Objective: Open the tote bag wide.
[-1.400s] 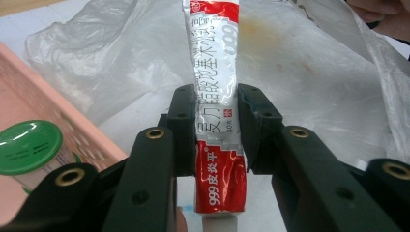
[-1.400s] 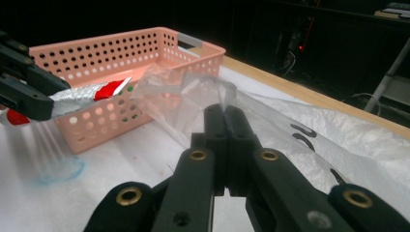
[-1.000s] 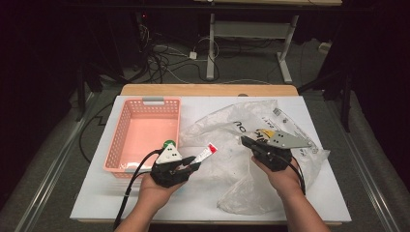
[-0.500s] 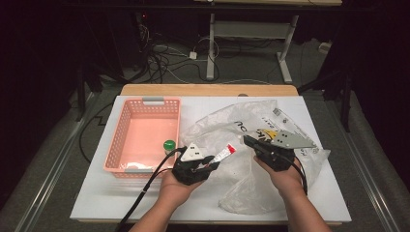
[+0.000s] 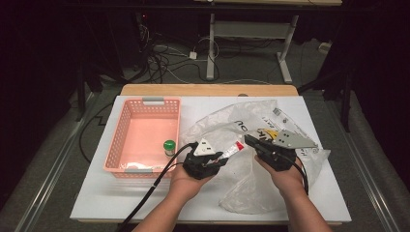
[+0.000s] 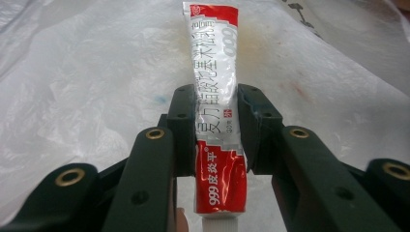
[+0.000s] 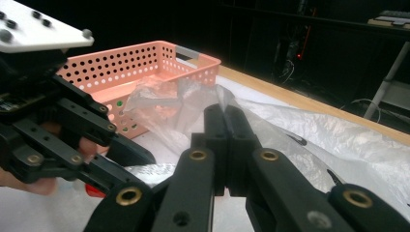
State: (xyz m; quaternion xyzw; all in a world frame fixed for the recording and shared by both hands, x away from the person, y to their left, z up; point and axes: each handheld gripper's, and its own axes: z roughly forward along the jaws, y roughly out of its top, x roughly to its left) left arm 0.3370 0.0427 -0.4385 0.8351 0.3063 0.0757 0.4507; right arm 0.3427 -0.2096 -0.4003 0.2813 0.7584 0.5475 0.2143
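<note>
A red-and-white ointment tube [image 6: 215,92] with printed characters is clamped crosswise between the pads of my left gripper [image 6: 215,133], cap end toward the camera. From above, that left gripper [image 5: 224,154] holds the tube [image 5: 234,147] out over the crumpled clear plastic bag [image 5: 251,191], pointing at my right gripper [image 5: 249,140]. In the right gripper view, the jaws of my right gripper [image 7: 225,126] are pressed together on a raised fold of the bag [image 7: 193,99], lifting its edge. The left gripper [image 7: 72,130] sits close at the left there.
A pink perforated basket [image 5: 155,100] stands on the left of the white table [image 5: 96,193], with a small green-capped bottle [image 5: 169,146] inside it near its right wall. A cable trails from the left gripper toward the table's front edge.
My left gripper has carried the tube to the right, from beside the basket's front corner to over the bag, close to the right gripper. The right gripper has kept still.
</note>
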